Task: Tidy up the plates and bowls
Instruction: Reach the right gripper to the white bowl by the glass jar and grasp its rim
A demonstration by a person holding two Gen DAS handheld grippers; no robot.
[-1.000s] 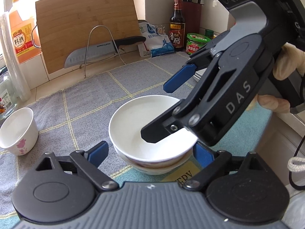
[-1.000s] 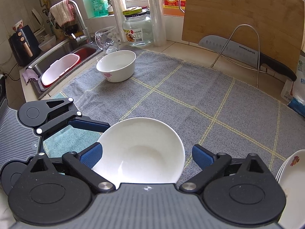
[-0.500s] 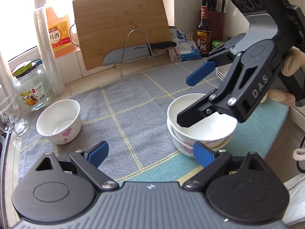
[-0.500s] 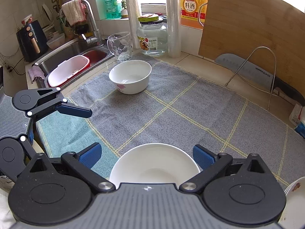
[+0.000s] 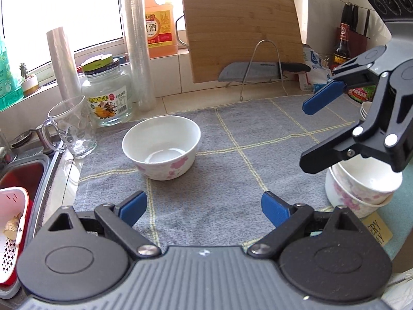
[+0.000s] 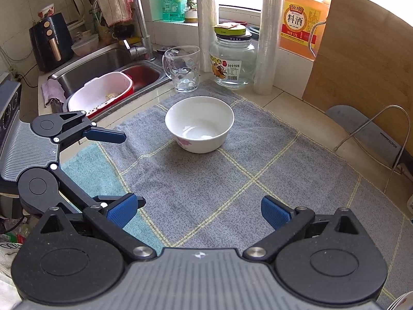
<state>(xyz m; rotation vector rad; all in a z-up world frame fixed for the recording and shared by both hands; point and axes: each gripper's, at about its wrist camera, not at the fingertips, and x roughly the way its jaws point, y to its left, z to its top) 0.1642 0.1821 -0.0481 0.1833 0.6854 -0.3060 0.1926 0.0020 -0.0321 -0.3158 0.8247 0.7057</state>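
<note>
Bowl [image 5: 161, 147] alone on the grey mat [image 5: 232, 180], landmark for everything else. Left of it: sink [image 6: 108, 62] with a pink strainer basket [image 6: 100, 95]; just beyond its far-left side, one glass mug [image 5: 71, 126] and one lidded jar [image 5: 108, 95].

Left gripper [image 5: 204, 206]: jaws spread wide, nothing between them, bowl ahead and apart from both pads. Right gripper [image 6: 204, 211]: likewise wide and empty, also facing the bowl from the near-right.

Right of the bowl, well apart: two nested bowls [image 5: 361, 188] at the mat's near-right edge, partly behind the right gripper's frame. Farther right of the bowl, a stack of plates [image 5: 366, 111] is barely visible; count not readable.

Step in hand, as judged: fetch the lone bowl and add it to the nested pair.
- Approach with one pad outside the wall and one inside the rim, or straddle the whole bowl if the spread allows.
- Close on the rim squarely; glazed wall looks slippery.
- Lift clear of the mug and jar behind before travelling right.
- Lower centred over the stack, release only once seated.

Count: three bowls, one mug, one jar, two grippers.
</note>
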